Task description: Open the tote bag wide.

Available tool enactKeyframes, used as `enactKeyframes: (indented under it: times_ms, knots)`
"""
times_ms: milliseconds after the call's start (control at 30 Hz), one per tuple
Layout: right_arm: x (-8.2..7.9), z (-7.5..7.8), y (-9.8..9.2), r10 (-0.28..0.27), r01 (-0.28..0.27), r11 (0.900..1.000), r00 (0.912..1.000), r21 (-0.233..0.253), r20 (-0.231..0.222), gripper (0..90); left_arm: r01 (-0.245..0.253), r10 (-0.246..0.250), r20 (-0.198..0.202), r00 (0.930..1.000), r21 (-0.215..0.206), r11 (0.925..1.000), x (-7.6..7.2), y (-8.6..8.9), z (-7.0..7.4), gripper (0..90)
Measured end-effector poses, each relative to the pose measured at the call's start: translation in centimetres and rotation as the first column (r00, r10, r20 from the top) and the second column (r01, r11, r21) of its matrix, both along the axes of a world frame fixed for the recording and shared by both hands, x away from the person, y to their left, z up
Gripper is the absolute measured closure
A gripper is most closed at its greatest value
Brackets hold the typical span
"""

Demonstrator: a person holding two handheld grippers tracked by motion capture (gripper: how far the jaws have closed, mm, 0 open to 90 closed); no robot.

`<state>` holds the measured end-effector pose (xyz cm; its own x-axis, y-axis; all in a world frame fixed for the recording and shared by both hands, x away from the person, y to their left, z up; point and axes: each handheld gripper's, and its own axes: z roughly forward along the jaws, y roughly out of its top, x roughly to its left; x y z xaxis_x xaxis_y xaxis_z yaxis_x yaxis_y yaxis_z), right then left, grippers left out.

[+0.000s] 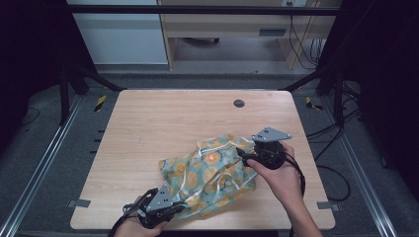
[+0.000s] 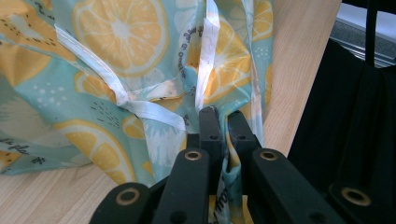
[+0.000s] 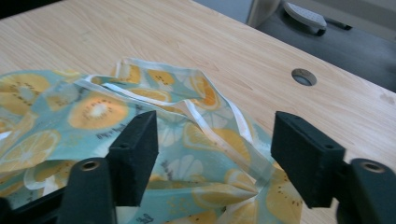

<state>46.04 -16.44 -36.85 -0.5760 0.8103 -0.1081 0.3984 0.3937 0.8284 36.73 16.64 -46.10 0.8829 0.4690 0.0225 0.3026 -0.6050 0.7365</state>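
Observation:
A crumpled teal cloth with orange citrus slices and white ribbon trim (image 1: 210, 175) lies on the near right part of the wooden table (image 1: 163, 123). My left gripper (image 1: 179, 208) is at the cloth's near left corner, shut on a fold of the fabric (image 2: 226, 161); the cloth (image 2: 121, 70) spreads out ahead of its jaws. My right gripper (image 1: 240, 154) hovers over the cloth's far right edge, open, with the rumpled hem (image 3: 205, 135) lying between and below its wide-apart fingers (image 3: 137, 154).
A round cable hole (image 1: 239, 103) sits at the table's far middle, seen also as a hole (image 3: 303, 76) beyond the cloth. Metal rails run along both sides. The table's near edge is just below my left hand. A dark garment (image 2: 345, 140) hangs right of the edge.

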Motion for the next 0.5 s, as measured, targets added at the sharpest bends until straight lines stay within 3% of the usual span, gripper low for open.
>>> enactKeyframes:
  times_ms: [100,167,300,367,400,500]
  knots:
    - [0.1,-0.5,0.0,-0.012,0.012,1.000,0.9998,-0.008,-0.017,21.9,-0.010,0.010,0.008,0.9999,0.006,0.9999,0.1,0.0,-0.2,86.9]
    - [0.2,-1.4,0.2,0.002,-0.005,0.999,0.9980,-0.038,-0.064,17.1,-0.025,0.025,0.014,0.9996,0.015,0.9996,0.4,0.0,-0.4,86.6]
    - [0.3,-2.4,0.2,0.005,-0.010,0.999,0.9945,-0.044,-0.105,17.5,-0.044,0.044,0.014,0.9989,0.014,0.9989,0.8,0.2,-0.6,86.2]
    - [0.4,-3.0,0.2,0.010,-0.017,0.999,0.9910,-0.051,-0.133,21.4,-0.056,0.055,0.026,0.9981,0.021,0.9982,0.9,0.4,-0.7,86.2]
    - [0.5,-3.6,0.1,0.019,-0.029,0.998,0.9886,-0.060,-0.149,28.5,-0.068,0.067,0.036,0.9971,0.026,0.9974,1.1,0.4,-0.7,86.2]
    - [0.4,-4.3,-0.1,0.036,-0.048,0.997,0.9832,-0.067,-0.179,37.8,-0.078,0.076,0.047,0.9960,0.031,0.9965,1.3,0.5,-0.7,86.2]
